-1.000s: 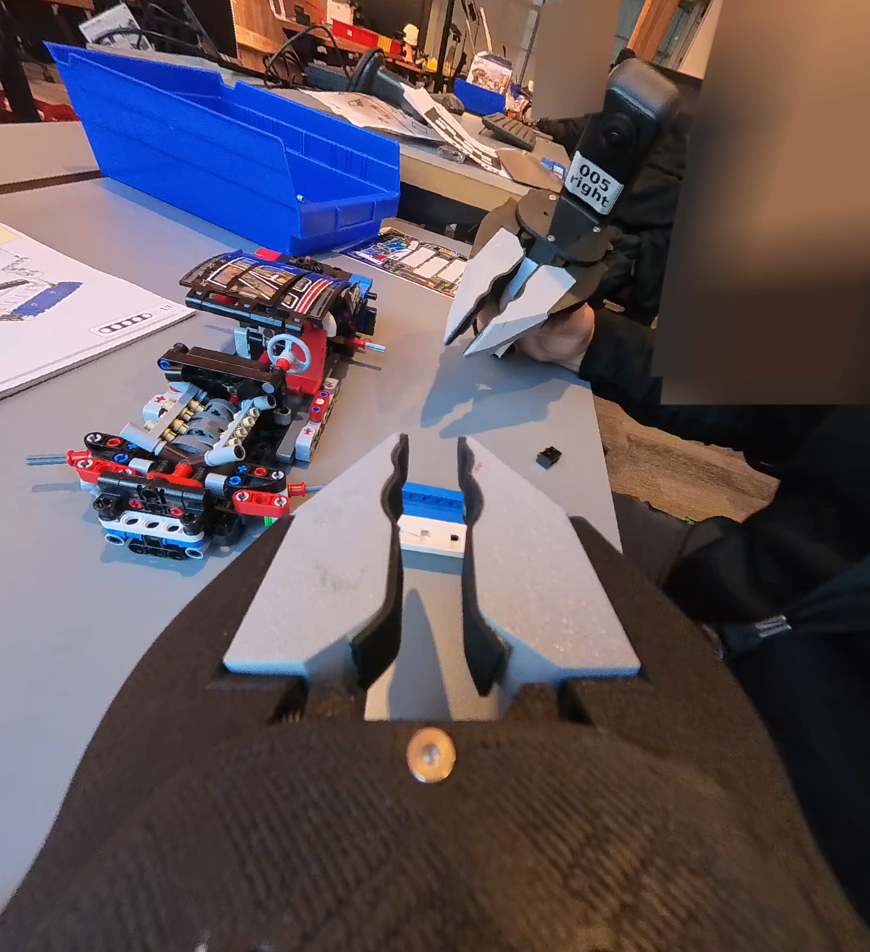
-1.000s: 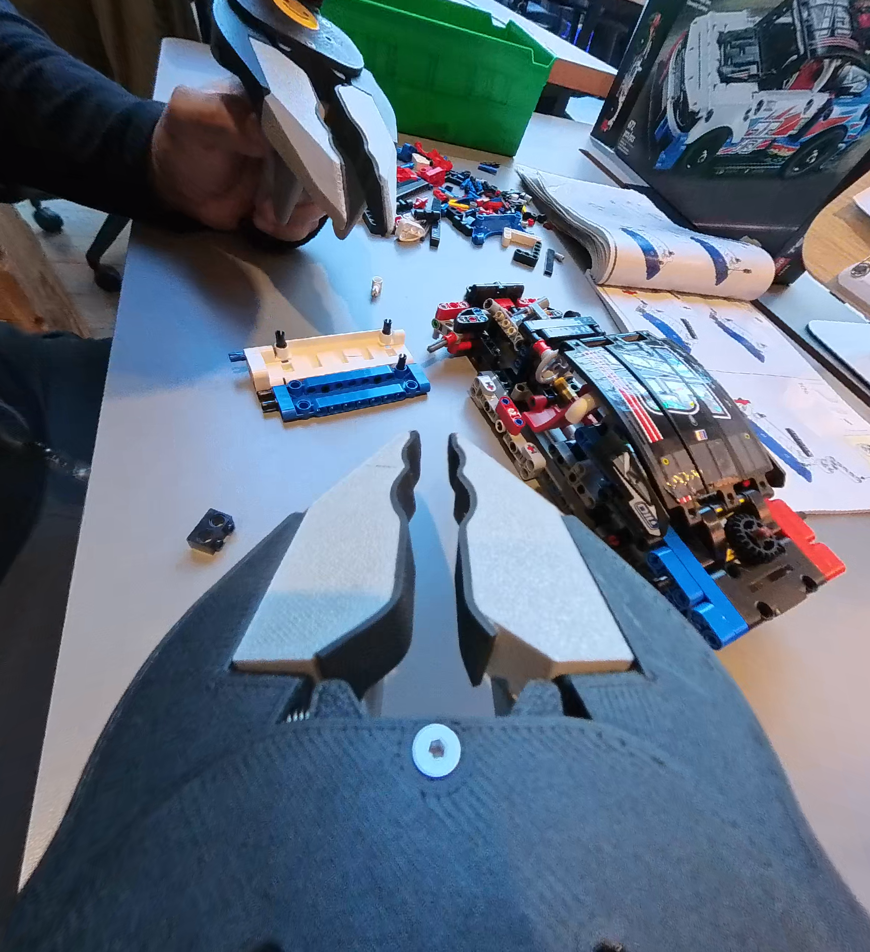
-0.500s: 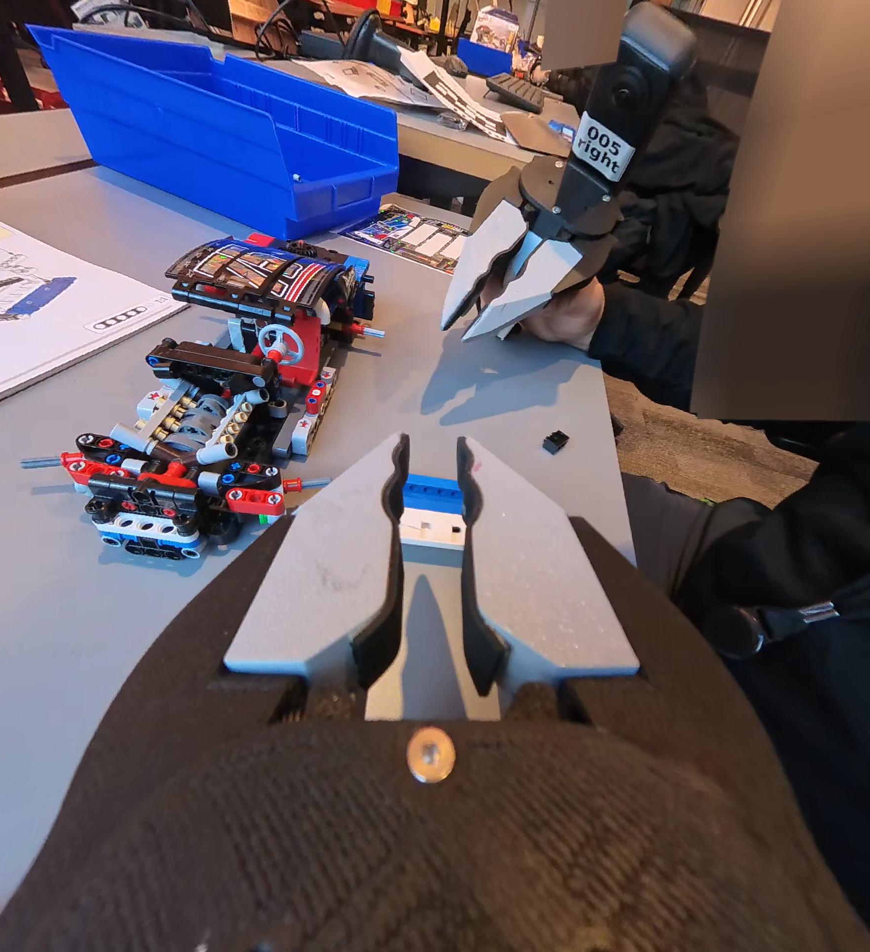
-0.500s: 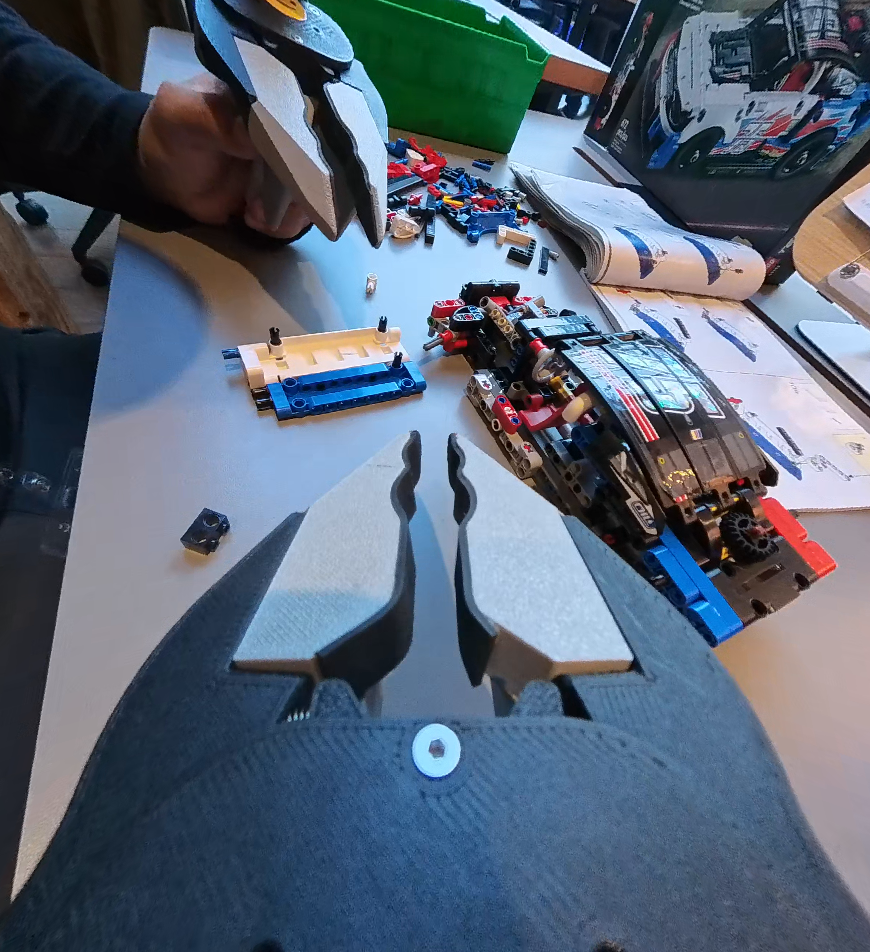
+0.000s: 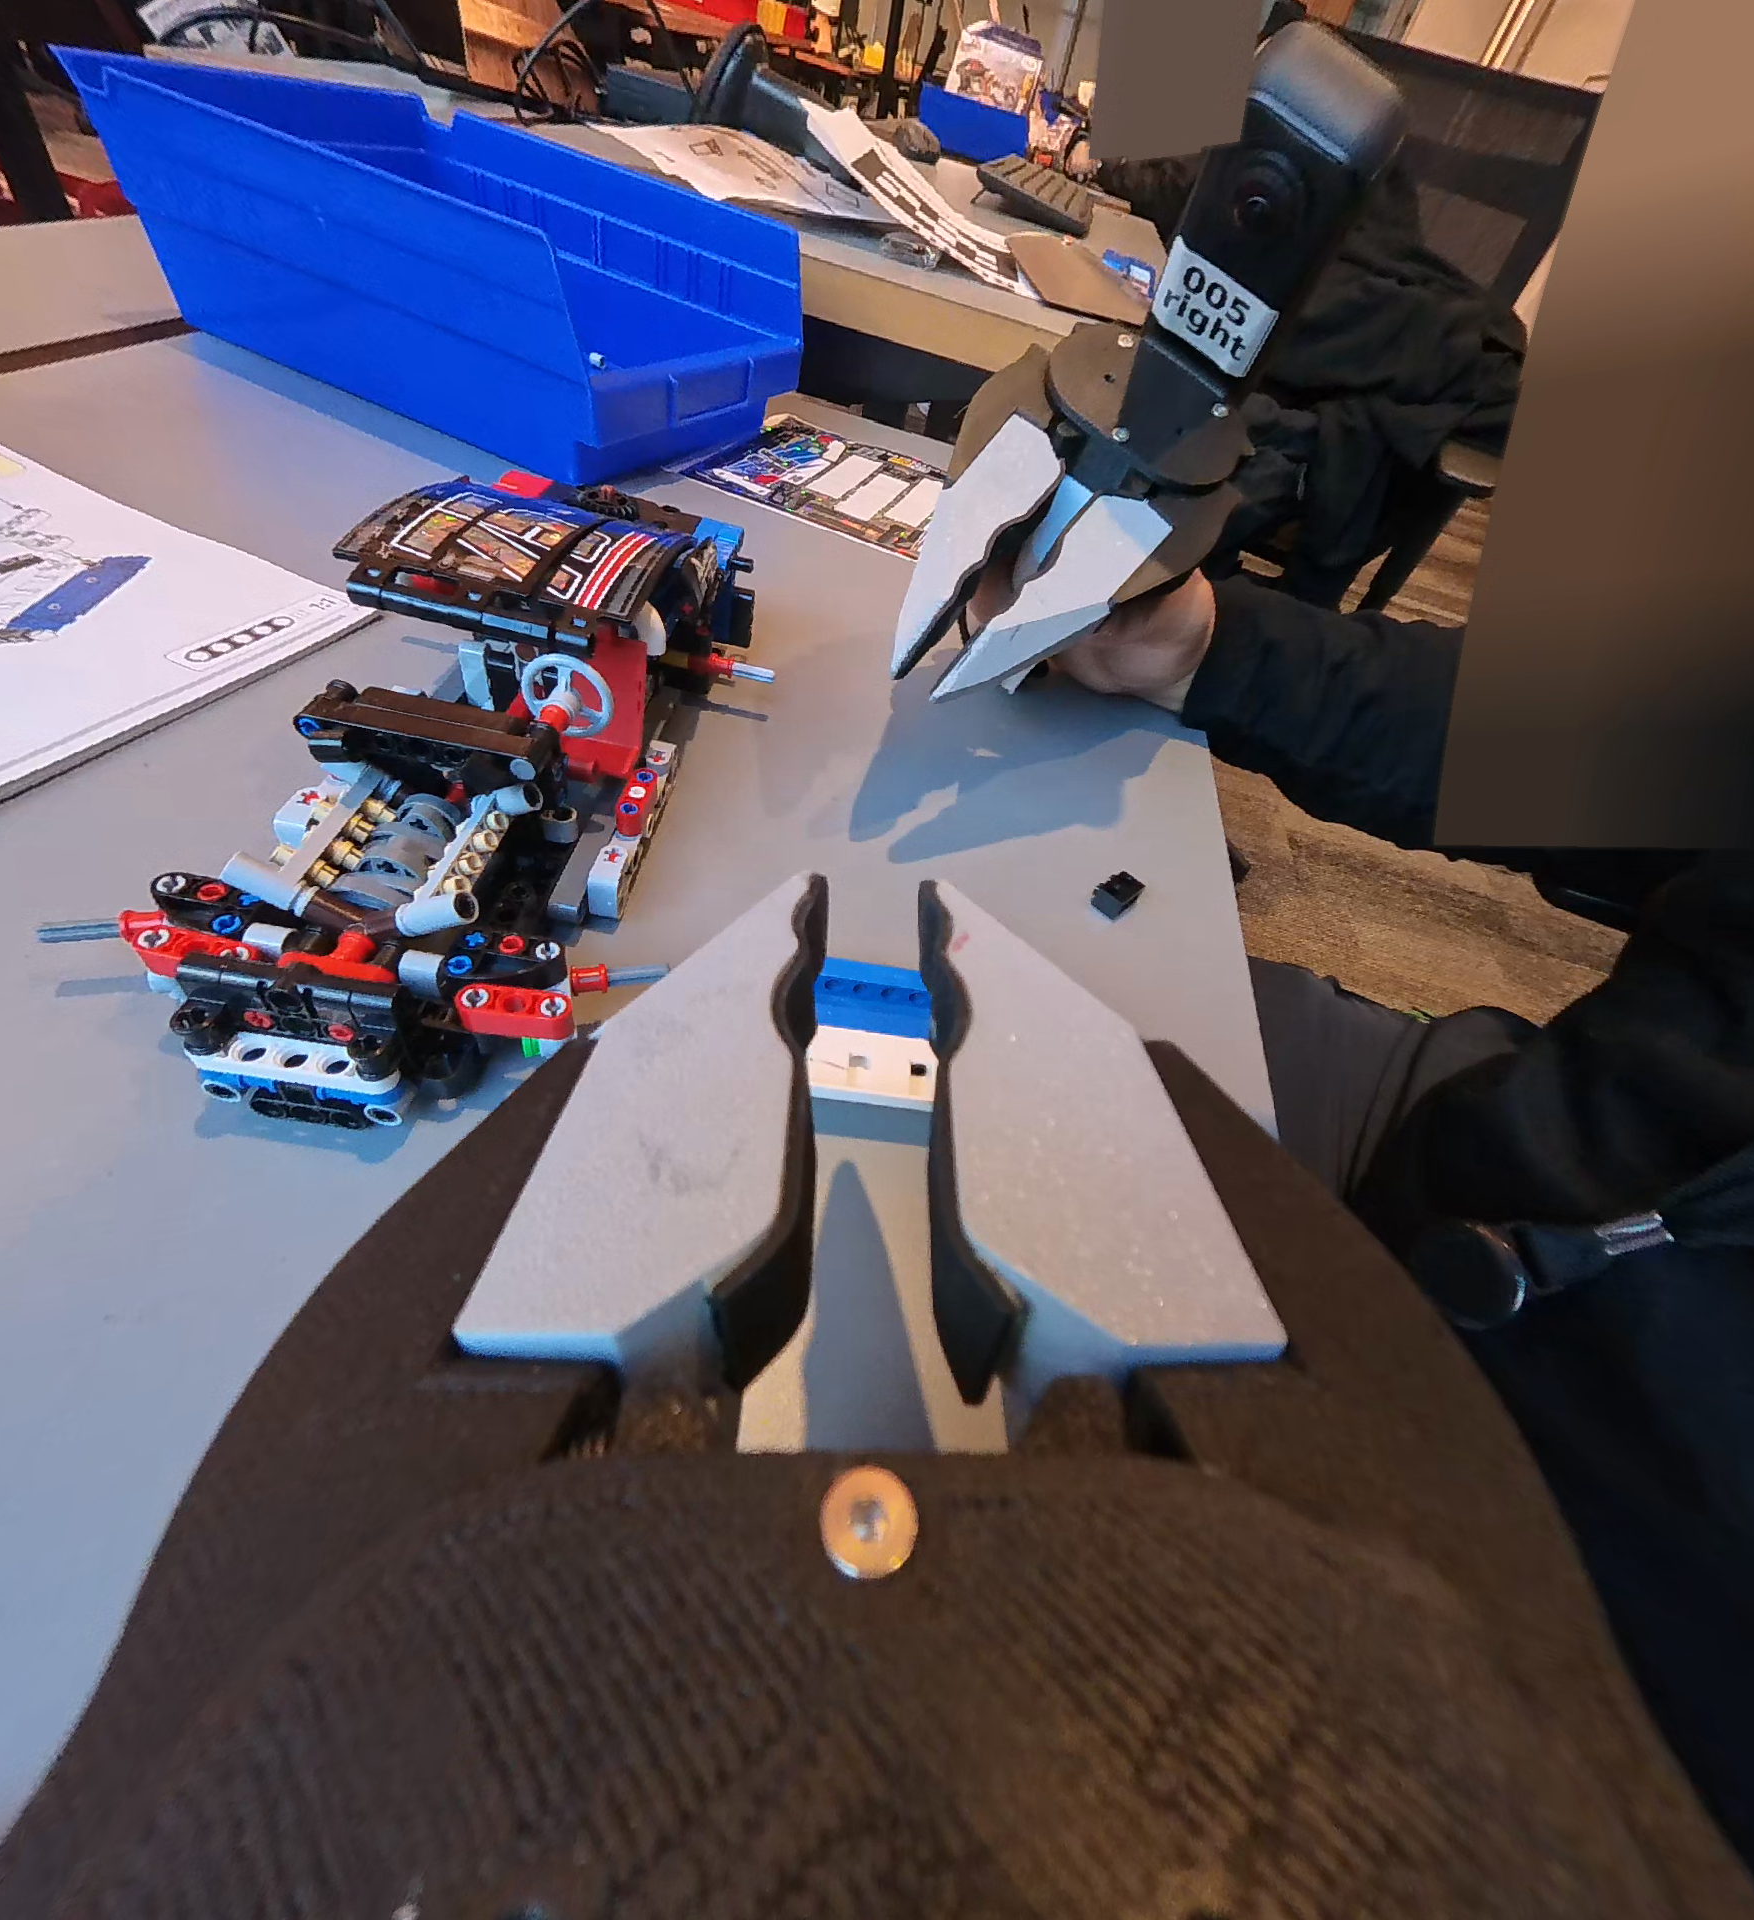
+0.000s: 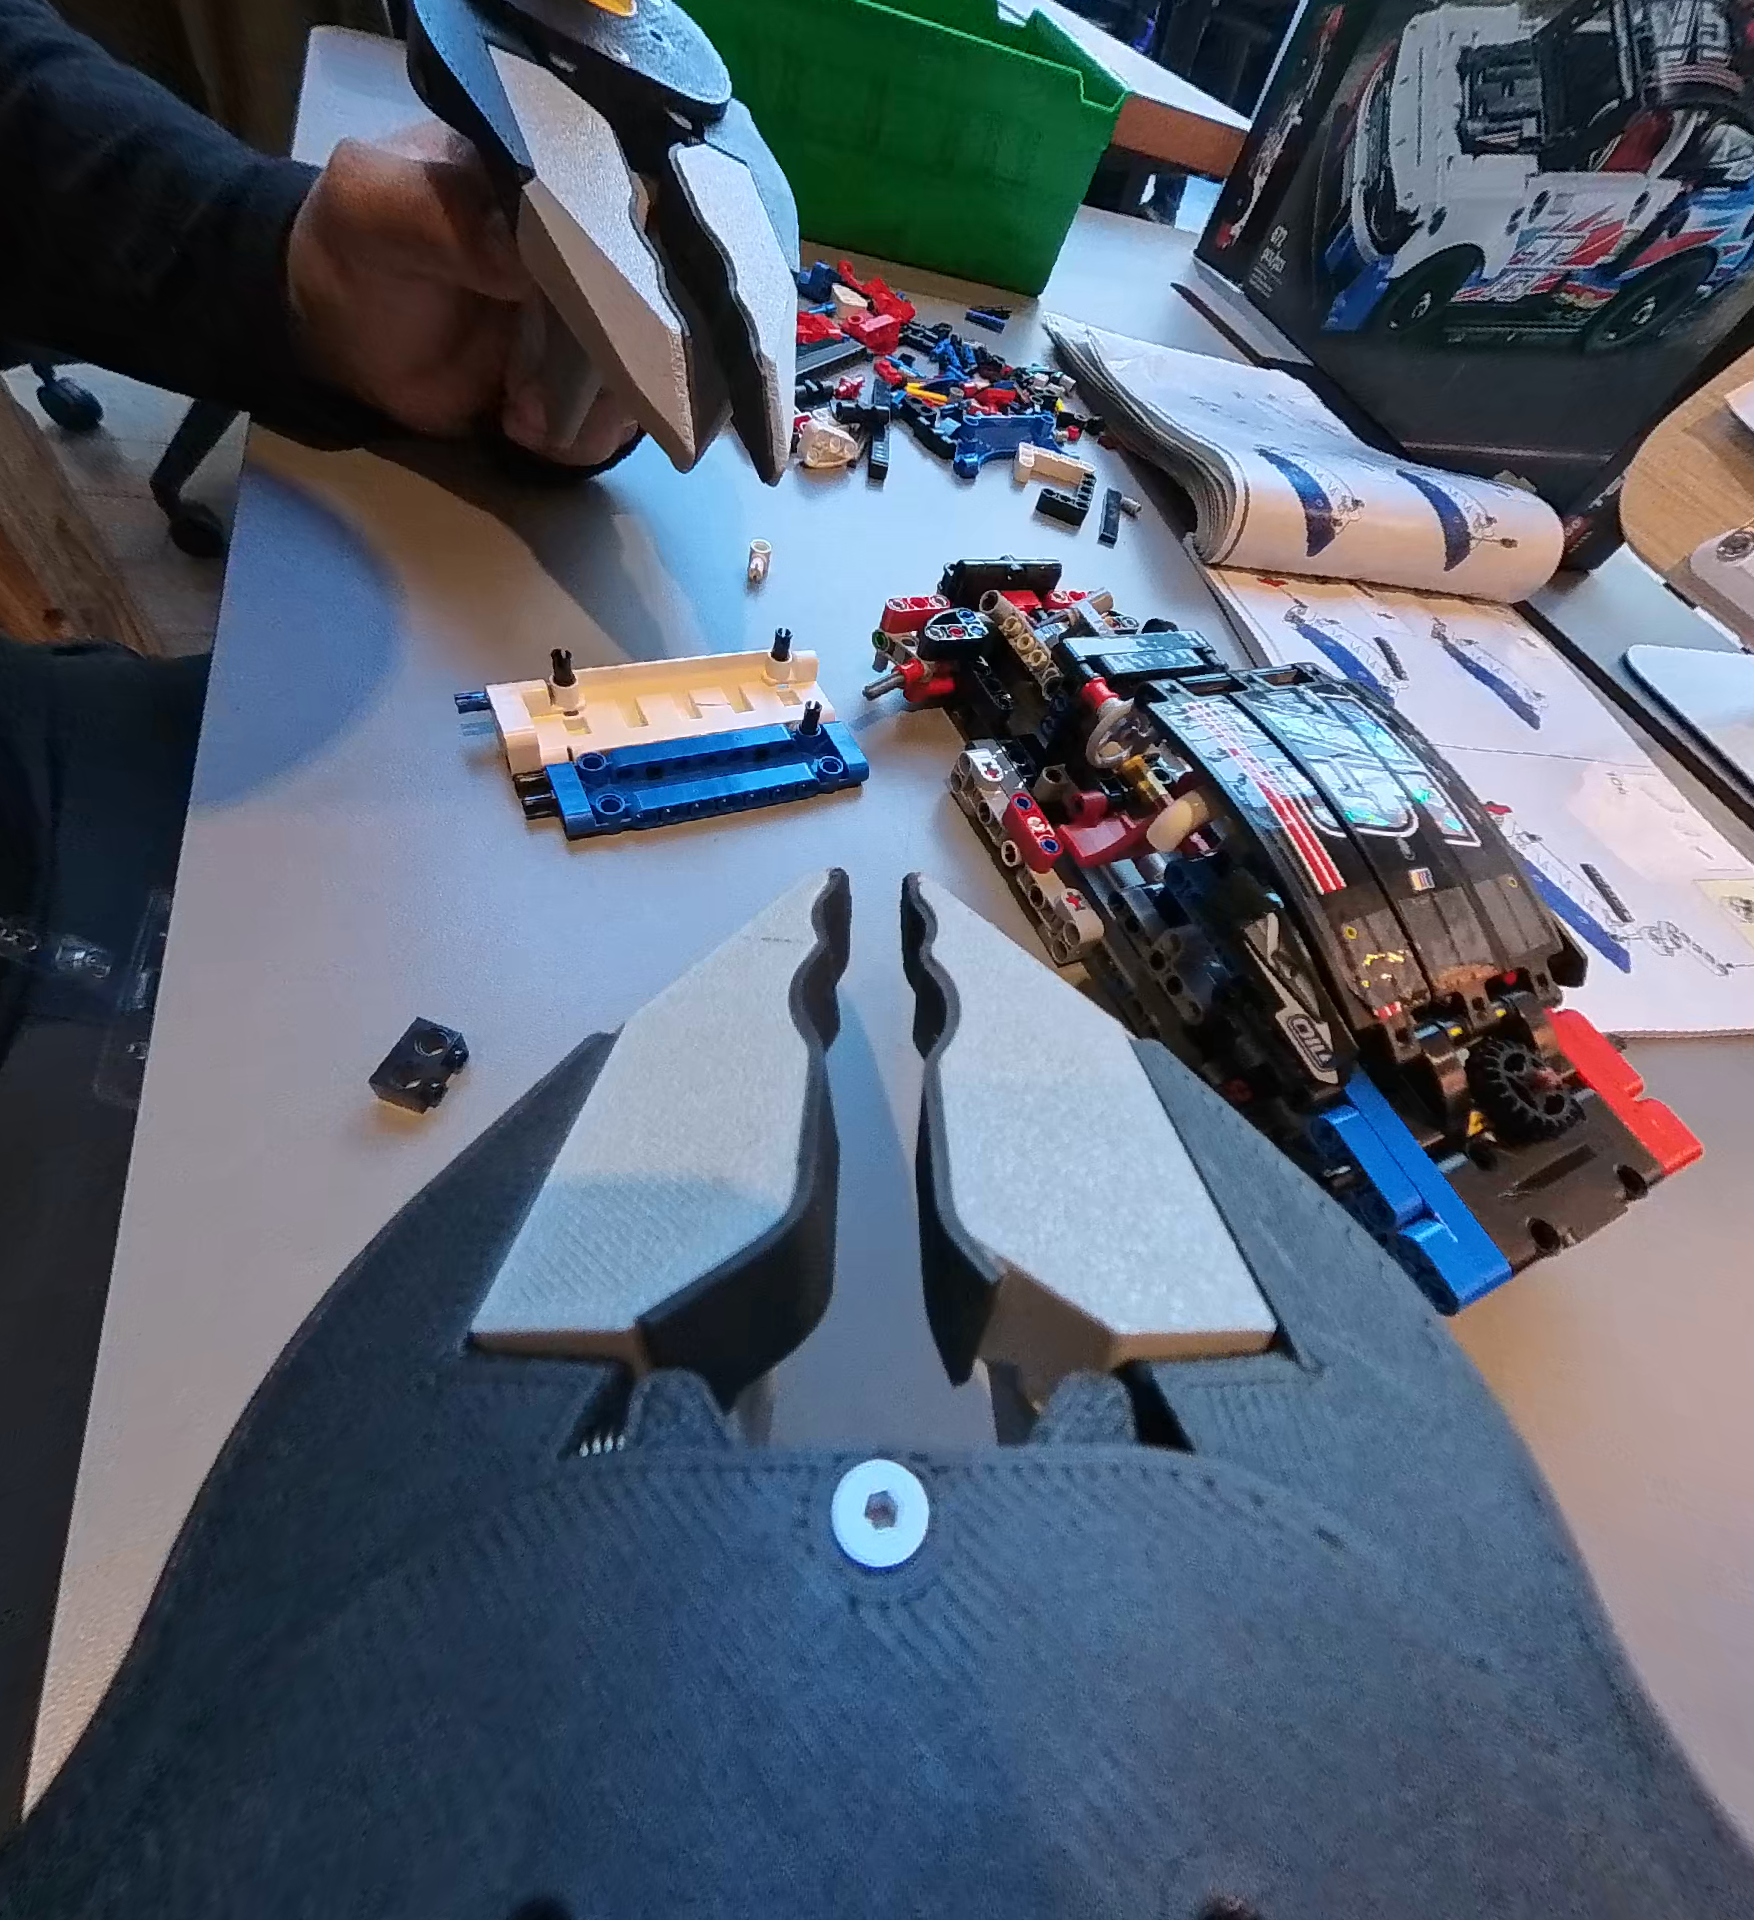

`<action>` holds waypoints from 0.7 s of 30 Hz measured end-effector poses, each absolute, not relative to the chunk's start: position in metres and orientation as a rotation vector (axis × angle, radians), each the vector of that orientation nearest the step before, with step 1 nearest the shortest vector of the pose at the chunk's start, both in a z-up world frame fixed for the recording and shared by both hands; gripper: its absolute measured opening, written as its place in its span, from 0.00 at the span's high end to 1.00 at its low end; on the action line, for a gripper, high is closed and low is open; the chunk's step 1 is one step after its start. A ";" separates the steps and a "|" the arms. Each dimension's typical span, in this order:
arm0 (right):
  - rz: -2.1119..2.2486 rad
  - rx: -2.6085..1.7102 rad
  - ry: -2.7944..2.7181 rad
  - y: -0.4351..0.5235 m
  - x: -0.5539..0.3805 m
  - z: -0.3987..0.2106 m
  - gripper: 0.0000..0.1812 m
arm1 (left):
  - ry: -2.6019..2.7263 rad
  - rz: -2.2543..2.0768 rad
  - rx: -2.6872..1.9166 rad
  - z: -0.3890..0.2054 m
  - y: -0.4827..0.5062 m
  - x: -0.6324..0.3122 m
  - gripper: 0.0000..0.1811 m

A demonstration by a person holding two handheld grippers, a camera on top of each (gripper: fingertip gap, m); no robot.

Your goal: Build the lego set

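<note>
Lego car (image 6: 1268,894), half built, lies on the grey desk (image 6: 353,914) to the right of the right gripper (image 6: 875,914), whose jaws stand slightly apart, pinching nothing, held low and pointing forward over the bare surface. A small black brick (image 6: 421,1062) sits just left of it. Farther on rests a white-and-blue panel assembly (image 6: 675,732) with black pins standing up. Above that panel hovers the left gripper (image 6: 727,457), tilted steeply down in a bare hand (image 6: 416,301), jaws a little parted and empty. Beyond lie loose pieces (image 6: 935,395), an open instruction booklet (image 6: 1299,478), a green bin (image 6: 914,135) and the set's box (image 6: 1538,197).
</note>
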State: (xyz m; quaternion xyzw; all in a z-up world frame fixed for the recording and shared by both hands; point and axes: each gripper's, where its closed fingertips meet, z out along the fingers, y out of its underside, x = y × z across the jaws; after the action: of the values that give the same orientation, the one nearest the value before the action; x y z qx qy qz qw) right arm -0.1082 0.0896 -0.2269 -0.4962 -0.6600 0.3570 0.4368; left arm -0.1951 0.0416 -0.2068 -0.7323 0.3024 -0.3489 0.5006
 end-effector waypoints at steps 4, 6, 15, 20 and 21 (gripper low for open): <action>0.888 -1.236 -1.643 0.090 -0.108 -0.227 0.96 | 0.730 -0.845 -1.770 -0.207 0.042 -0.195 0.92; 0.888 -1.236 -1.643 0.090 -0.108 -0.227 0.96 | 0.730 -0.845 -1.770 -0.207 0.042 -0.195 0.92; 0.903 -1.237 -1.640 0.090 -0.108 -0.226 0.96 | 0.733 -0.847 -1.775 -0.207 0.042 -0.195 0.92; 0.974 -1.234 -1.648 0.082 -0.105 -0.224 0.95 | 0.740 -0.838 -1.772 -0.207 0.041 -0.194 0.93; 1.021 -1.239 -1.665 0.075 -0.104 -0.224 0.93 | 0.741 -0.836 -1.772 -0.208 0.041 -0.194 0.93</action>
State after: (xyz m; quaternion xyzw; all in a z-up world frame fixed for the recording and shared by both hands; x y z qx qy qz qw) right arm -0.1037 0.0754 -0.2237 -0.4902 -0.6589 0.4042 0.4028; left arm -0.1939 0.0411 -0.2076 -0.7326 0.3064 -0.3458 0.4998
